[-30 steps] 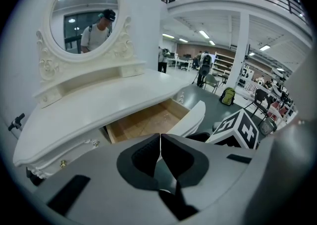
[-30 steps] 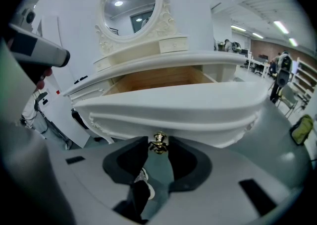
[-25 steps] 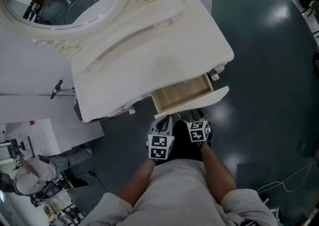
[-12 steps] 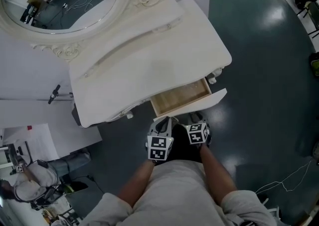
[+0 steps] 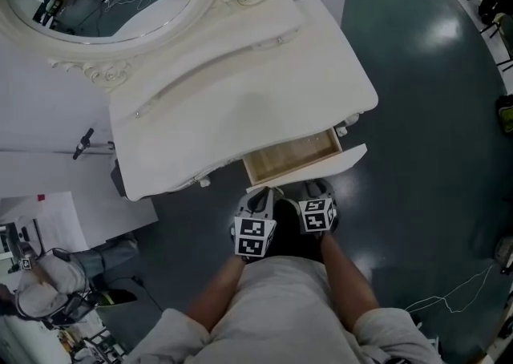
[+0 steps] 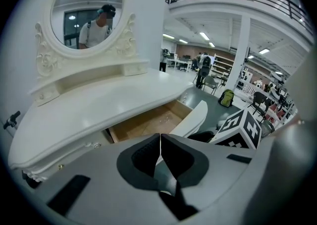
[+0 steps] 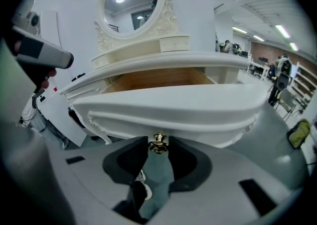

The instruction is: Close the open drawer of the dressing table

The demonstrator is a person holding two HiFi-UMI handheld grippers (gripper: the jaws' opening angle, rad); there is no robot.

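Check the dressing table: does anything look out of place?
Only the wood-lined drawer of the cream dressing table: it stands pulled out at the front right, not flush. The right hand-held gripper has its small brass knob between its jaws.

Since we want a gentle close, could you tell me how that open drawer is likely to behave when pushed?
The drawer looks like rigid wood and seems empty, so it probably slides in lightly without flexing. Its small gold knob sits mid-front, so pushing there likely keeps it from skewing.
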